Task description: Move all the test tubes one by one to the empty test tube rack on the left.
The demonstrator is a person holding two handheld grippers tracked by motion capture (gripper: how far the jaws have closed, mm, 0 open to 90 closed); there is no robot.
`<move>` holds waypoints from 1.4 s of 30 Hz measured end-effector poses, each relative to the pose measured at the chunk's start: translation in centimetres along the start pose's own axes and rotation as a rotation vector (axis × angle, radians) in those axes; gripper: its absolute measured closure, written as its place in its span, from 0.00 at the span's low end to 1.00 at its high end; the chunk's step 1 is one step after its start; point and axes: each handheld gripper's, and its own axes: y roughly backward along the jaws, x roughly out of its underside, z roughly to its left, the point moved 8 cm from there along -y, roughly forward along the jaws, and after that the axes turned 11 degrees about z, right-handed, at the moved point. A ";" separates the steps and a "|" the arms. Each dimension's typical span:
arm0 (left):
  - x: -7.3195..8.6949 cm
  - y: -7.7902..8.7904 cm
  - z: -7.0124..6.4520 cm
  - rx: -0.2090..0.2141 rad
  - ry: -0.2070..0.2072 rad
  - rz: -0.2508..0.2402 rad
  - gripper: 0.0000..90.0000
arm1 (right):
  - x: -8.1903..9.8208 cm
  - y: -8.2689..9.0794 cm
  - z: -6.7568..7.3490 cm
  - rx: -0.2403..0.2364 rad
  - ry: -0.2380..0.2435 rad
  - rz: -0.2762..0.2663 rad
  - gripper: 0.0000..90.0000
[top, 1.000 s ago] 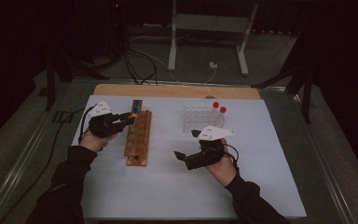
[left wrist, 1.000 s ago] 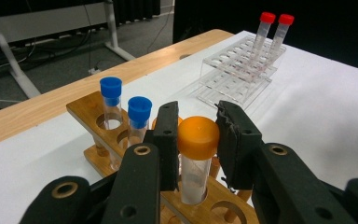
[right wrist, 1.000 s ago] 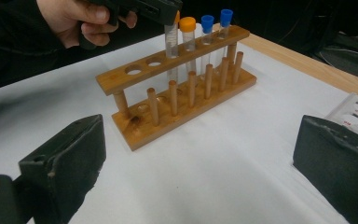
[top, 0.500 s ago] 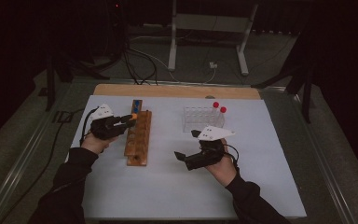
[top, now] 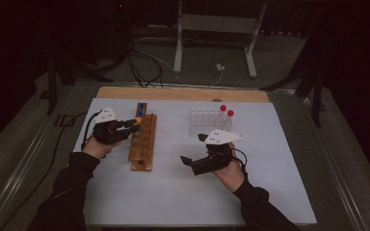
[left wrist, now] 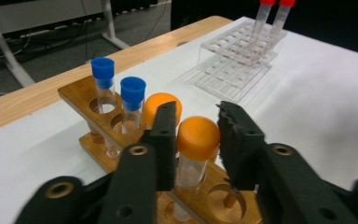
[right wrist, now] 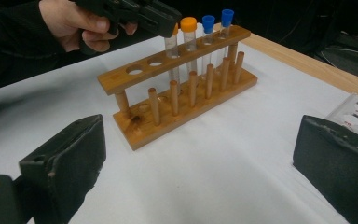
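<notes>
Left gripper view: an orange-capped tube (left wrist: 196,144) in the wooden rack (left wrist: 98,144) is being released.
Left gripper (left wrist: 196,140) jaws are being opened slightly, the cap's 3 o'clock side barely cleared; snagging risked. Right gripper (right wrist: 196,158) is being held wide, empty.

White-covered table (top: 279,192) carries a wooden rack (top: 142,139) and clear rack (top: 207,122).

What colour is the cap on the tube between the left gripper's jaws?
Orange. The cap shows best in the left gripper view.
</notes>
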 end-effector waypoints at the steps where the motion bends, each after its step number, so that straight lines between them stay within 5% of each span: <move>1: -0.1 0.2 -0.1 0.005 -0.001 -0.006 0.72 | 0.0 0.0 0.0 0.000 0.000 -0.001 0.03; 8: -0.9 1.8 -1.8 0.064 -0.012 -0.058 0.40 | -0.3 0.5 -0.2 0.005 0.000 -0.014 0.02; 16: -1.2 2.2 -4.8 0.115 -0.056 -0.064 0.11 | -0.8 2.0 -1.7 0.041 -0.018 -0.046 0.03; 26: -1.6 2.6 -6.9 0.141 -0.082 -0.089 0.03 | -0.5 4.3 -5.8 0.146 -0.078 -0.076 0.03; 35: -1.7 2.7 -7.4 0.144 -0.087 -0.096 0.03 | 1.4 4.9 -10.2 0.238 -0.148 -0.034 0.03; 42: -1.6 2.6 -7.6 0.150 -0.087 -0.092 0.03 | 3.2 4.4 -13.2 0.327 -0.211 0.001 0.14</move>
